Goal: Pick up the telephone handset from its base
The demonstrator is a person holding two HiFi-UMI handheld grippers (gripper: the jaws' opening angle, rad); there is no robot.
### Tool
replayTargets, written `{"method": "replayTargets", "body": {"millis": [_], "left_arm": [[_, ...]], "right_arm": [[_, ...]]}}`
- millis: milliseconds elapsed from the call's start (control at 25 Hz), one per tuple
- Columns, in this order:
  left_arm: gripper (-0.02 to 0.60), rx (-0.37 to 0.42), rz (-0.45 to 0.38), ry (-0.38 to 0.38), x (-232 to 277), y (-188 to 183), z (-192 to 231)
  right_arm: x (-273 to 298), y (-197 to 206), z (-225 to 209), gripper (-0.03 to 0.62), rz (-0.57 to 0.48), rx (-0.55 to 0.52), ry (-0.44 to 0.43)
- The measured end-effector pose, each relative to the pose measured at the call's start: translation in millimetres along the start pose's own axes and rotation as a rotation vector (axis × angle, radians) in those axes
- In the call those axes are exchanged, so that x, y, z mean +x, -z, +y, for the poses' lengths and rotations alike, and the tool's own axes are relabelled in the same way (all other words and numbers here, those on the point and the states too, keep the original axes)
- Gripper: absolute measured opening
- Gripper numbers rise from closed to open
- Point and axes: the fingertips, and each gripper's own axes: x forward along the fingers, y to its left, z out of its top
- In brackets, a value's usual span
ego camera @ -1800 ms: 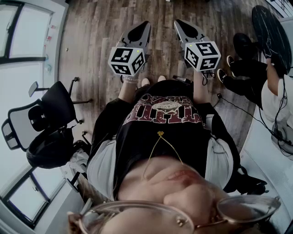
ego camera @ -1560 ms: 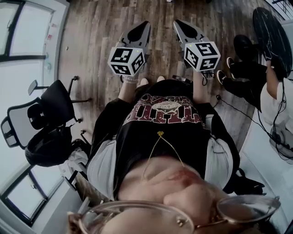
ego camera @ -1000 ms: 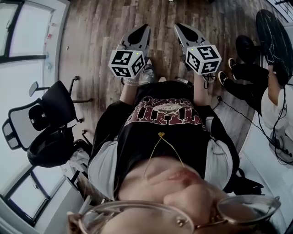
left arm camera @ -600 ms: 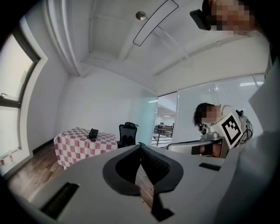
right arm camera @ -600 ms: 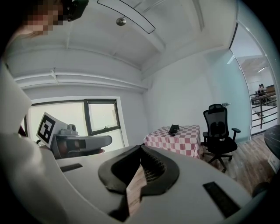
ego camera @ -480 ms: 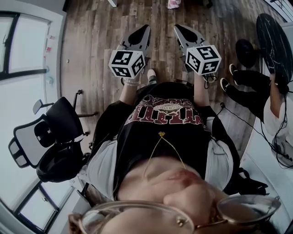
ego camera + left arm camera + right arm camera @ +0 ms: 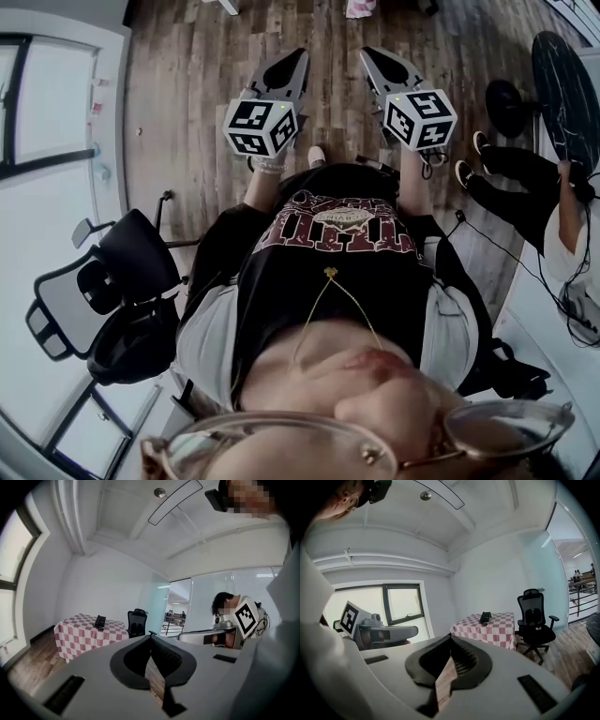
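though distant, telephone [image 7: 485,617] on checkered table [image 7: 502,631]

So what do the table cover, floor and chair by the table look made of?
Table cover: cloth, matte, red-and-white check, draping over the edges. Floor: wood or wood-look planks, grain and seams showing. Chair: black, probably mesh or fabric on plastic; too far to be sure.
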Motion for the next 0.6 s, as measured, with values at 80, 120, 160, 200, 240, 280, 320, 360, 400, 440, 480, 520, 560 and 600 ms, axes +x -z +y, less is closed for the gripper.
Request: {"method": "replayTargets", "body": {"millis": [80,120,160,200,240,280,320,360,400,440,480,520,560,600], "left_arm": [[0.008,0.001,0.002,0.006,1.9,-1.6,6.1],[0.008,0.003,0.002,0.008,2.6,-2.9,8.8],[0.008,0.005,0.002,0.009,3.1,-4.1,11.4],[0.008,0.006,0.003,0.009,3.5,-5.3,13.9],[0.008,0.005,0.004,0.009,3.9,-6.0,16.3],[0.008,0.004,0.007,0.009,4.4,-6.1,18.6],[0.008,0.001,0.01,0.008,5.0,-5.6,21.1],[0.008,-0.003,0.015,0.006,6.1,-4.8,23.7],[0.008,-0.008,0.019,0.005,7.7,-3.8,26.5],[0.008,-0.014,0.021,0.005,9.7,-2.9,29.3],[0.008,-0.018,0.023,0.003,12.1,-2.2,32.0],[0.008,-0.02,0.024,0.002,14.8,-1.7,34.6],[0.008,-0.021,0.024,0.0,17.9,-1.7,37.5],[0.008,-0.021,0.023,-0.003,21.4,-2.5,40.8]], "right_arm": [[6.0,-1.8,-1.2,0.018,-0.005,0.006,0.01],[8.6,-2.4,-1.4,0.018,-0.009,0.012,0.014],[11.1,-2.6,-1.2,0.018,-0.011,0.018,0.017],[13.4,-2.5,-0.9,0.018,-0.011,0.023,0.018],[15.6,-2.2,-0.9,0.018,-0.01,0.026,0.02],[17.6,-1.8,-1.4,0.018,-0.008,0.028,0.023],[19.7,-1.3,-2.4,0.018,-0.005,0.031,0.026],[22.0,-0.9,-3.9,0.018,-0.003,0.034,0.03],[24.7,-0.7,-5.8,0.018,0.0,0.037,0.034],[27.7,-0.6,-8.2,0.018,0.003,0.039,0.036],[31.0,-0.7,-10.9,0.018,0.005,0.041,0.038],[34.8,-1.1,-13.8,0.018,0.005,0.044,0.039],[39.2,-1.8,-16.8,0.018,0.005,0.048,0.037],[44.5,-3.3,-19.5,0.018,0.004,0.052,0.033]]}}
